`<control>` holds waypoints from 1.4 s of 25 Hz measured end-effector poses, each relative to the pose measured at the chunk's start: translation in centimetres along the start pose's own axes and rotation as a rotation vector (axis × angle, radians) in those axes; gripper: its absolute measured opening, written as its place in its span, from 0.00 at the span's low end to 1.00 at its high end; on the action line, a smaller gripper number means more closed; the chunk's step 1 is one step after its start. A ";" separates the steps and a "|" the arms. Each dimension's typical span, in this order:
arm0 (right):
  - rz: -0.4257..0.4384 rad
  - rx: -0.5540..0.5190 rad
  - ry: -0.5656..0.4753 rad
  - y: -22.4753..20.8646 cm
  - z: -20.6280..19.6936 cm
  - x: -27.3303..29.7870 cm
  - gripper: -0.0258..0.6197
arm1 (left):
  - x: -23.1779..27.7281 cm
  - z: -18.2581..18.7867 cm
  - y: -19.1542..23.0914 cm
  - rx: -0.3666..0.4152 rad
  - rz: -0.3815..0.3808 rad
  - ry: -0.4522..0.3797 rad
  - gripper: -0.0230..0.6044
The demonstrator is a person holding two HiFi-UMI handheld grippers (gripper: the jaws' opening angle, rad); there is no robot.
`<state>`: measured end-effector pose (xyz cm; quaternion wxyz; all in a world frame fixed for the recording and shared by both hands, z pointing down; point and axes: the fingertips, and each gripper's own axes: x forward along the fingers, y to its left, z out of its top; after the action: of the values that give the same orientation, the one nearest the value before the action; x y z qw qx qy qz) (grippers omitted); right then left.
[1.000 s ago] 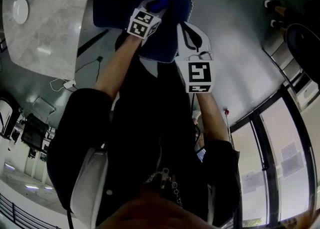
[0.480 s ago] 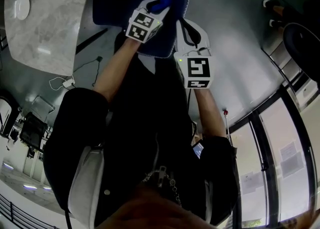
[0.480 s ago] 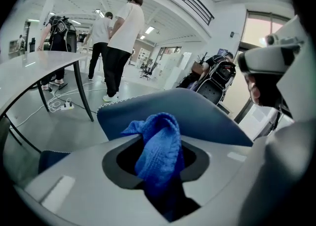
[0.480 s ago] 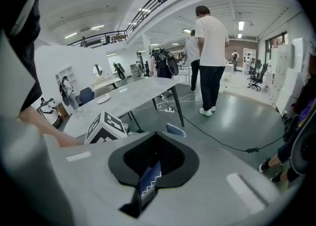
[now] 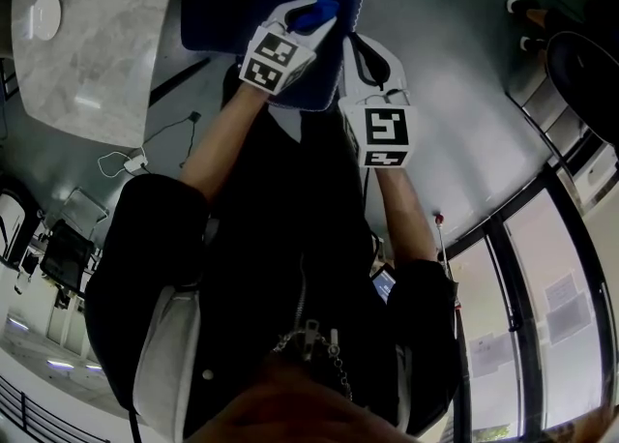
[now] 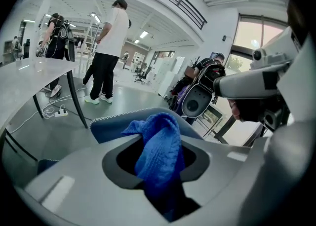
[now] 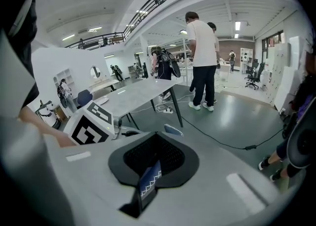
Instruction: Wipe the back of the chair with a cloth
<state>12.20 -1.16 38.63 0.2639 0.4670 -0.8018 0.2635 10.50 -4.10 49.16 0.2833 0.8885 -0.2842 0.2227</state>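
Here, left hand-held gripper [image 6: 165, 190] clamps cloth [image 6: 158, 146] against chair back [image 6: 111, 125]; right hand-held gripper [image 7: 148, 190] pinches its stitched edge.

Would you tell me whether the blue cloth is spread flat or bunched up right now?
Bunched up: the cloth hangs in crumpled folds, pinched in the left tongs, near the chair back.

The right gripper [image 7: 144, 196] has its jaws pinched on the chair's [image 7: 152, 178] blue, white-stitched edge, with a marker cube [image 7: 91, 124] at nine o'clock and two standing people [image 7: 202, 62] at one o'clock.
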 end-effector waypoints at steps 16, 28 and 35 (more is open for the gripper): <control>0.008 -0.009 0.029 0.9 -0.5 2.3 0.04 | 0.2 -5.3 14.2 0.039 0.150 0.007 0.25; -0.016 0.058 0.066 2.5 -1.1 4.6 0.04 | 7.9 -16.3 14.9 -0.030 0.114 0.206 0.25; 0.001 0.092 0.125 5.5 -2.4 6.2 0.04 | 9.5 -21.2 15.3 -0.025 0.077 0.302 0.25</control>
<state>5.17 -0.97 43.56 0.2914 0.4607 -0.7711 0.3289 2.88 -4.68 75.88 0.3252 0.8297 -0.2750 0.3608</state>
